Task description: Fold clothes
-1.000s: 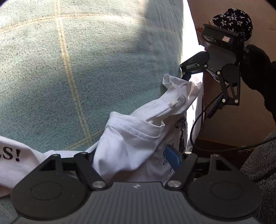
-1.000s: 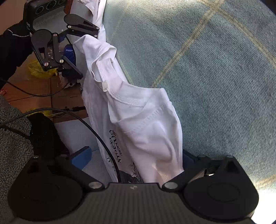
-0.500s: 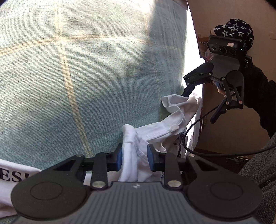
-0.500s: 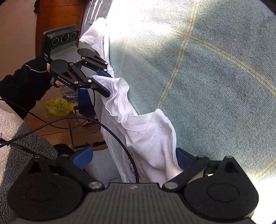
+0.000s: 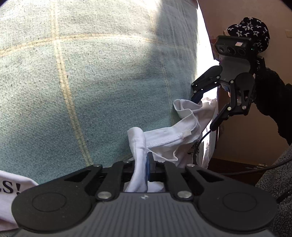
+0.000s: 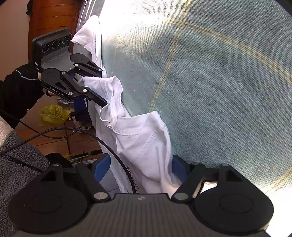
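On teal checked cloth [image 5: 91,82] — white shirt [image 6: 146,149], wooden floor [image 6: 54,134]

The white T-shirt [image 6: 146,144] is soft, matt cotton-like cloth with stitched hems and a ribbed collar; dark print shows low on it. The surface under it [image 5: 91,82] is a coarse, rough woven cloth, teal with thin yellow lines, matt even where sun strikes it. The left hand-held gripper [image 5: 144,168] and the right hand-held gripper [image 6: 141,169] are matt black plastic with ribbed bodies, small shiny metal pins and blue pads. The sleeve [image 6: 20,162] is grey, nubby fleece. The cabinet [image 6: 53,16] is glossy brown wood. A crumpled yellow bag [image 6: 53,114] looks like thin shiny plastic.
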Available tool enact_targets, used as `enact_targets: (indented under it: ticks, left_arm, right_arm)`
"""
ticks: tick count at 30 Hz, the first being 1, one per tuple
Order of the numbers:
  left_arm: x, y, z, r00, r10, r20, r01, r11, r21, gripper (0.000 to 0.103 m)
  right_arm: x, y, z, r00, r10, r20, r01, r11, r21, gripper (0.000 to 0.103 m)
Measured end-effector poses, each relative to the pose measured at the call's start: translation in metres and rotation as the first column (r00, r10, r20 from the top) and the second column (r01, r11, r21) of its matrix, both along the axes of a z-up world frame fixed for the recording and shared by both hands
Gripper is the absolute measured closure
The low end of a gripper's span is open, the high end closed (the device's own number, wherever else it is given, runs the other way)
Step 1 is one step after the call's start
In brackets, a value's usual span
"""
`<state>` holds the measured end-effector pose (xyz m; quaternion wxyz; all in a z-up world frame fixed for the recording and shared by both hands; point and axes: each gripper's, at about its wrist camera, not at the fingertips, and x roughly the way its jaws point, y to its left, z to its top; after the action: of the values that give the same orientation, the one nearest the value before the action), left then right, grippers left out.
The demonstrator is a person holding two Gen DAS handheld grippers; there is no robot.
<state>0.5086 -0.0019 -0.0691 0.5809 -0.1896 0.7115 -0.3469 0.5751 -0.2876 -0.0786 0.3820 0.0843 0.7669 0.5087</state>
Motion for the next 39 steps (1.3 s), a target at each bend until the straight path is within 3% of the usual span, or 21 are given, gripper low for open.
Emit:
enact_targets:
  ticks: [7, 14, 19, 25, 31, 33, 35, 37, 39]
  left_arm:
    - [0.029, 0.003, 0.026, 0.985, 0.064, 0.160, -0.069, 0.997, 0.024, 0.102]
    - [0.072, 0.013, 0.055, 0.932, 0.111, 0.346, -0.139, 0.989, 0.058, 0.102]
    - [0.083, 0.023, 0.033, 0.925, 0.123, 0.360, -0.182, 0.974, 0.136, 0.101]
    - [0.099, 0.006, 0.018, 0.907, 0.102, 0.408, -0.179, 0.971, 0.155, 0.101]
    - [0.098, 0.000, 0.026, 0.896, 0.084, 0.436, -0.190, 0.960, 0.205, 0.091]
    - [0.093, 0.004, 0.036, 0.883, 0.076, 0.463, -0.197, 0.956, 0.219, 0.083]
    - [0.088, 0.009, 0.047, 0.861, 0.057, 0.506, -0.207, 0.947, 0.246, 0.064]
    - [0.080, 0.016, 0.061, 0.834, 0.042, 0.550, -0.229, 0.934, 0.276, 0.056]
    - [0.075, 0.026, 0.069, 0.825, 0.043, 0.563, -0.248, 0.924, 0.293, 0.054]
  right_arm:
    - [0.010, -0.001, 0.014, 0.997, -0.070, 0.044, 0.070, 0.997, 0.023, 0.025]
    - [0.032, -0.012, 0.042, 0.971, -0.181, 0.154, 0.173, 0.983, 0.060, 0.025]
    - [0.042, -0.026, 0.055, 0.941, -0.269, 0.207, 0.259, 0.963, 0.073, 0.023]
    - [0.048, -0.044, 0.063, 0.901, -0.341, 0.270, 0.325, 0.940, 0.102, 0.023]
    - [0.027, -0.035, 0.090, 0.870, -0.364, 0.332, 0.329, 0.931, 0.160, 0.020]
    - [0.014, -0.024, 0.099, 0.873, -0.338, 0.351, 0.290, 0.939, 0.183, 0.018]
    - [0.000, -0.013, 0.101, 0.884, -0.315, 0.345, 0.259, 0.945, 0.199, 0.013]
    - [-0.015, 0.004, 0.093, 0.895, -0.264, 0.359, 0.220, 0.963, 0.158, 0.013]
    - [-0.028, 0.020, 0.077, 0.900, -0.193, 0.390, 0.174, 0.981, 0.084, 0.013]
